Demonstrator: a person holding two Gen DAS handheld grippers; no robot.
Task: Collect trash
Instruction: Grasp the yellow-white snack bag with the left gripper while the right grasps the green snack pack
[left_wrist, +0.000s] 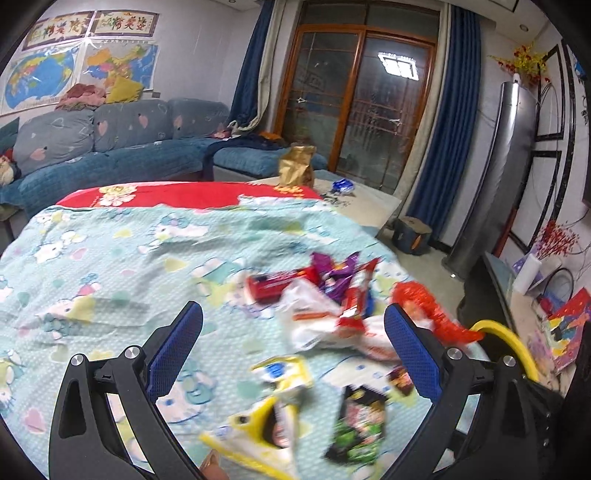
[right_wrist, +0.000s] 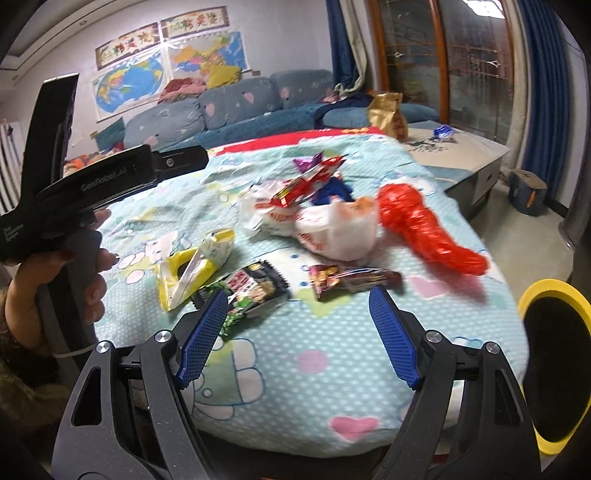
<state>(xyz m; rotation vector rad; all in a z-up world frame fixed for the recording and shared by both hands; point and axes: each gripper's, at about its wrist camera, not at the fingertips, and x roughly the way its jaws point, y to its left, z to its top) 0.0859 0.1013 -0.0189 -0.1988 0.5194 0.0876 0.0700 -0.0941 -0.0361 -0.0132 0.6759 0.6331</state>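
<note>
Left wrist view: left gripper (left_wrist: 293, 332) spread wide, nothing held, hanging over the trash (left_wrist: 325, 306) strewn on the pale blue blanket (left_wrist: 110, 258); a yellow bin (left_wrist: 513, 347) rim peeks in at right.

Right wrist view: right gripper (right_wrist: 298, 321) also wide and empty, a green wrapper (right_wrist: 251, 291) just past its left pad, red bag (right_wrist: 424, 225) beyond, bin at right edge.

We see pale walls hung with maps (left_wrist: 40, 75), a blue sofa (left_wrist: 110, 147), blue curtains (left_wrist: 443, 122) flanking wood-framed glass doors (left_wrist: 354, 99), and a pale floor (right_wrist: 528, 236).
</note>
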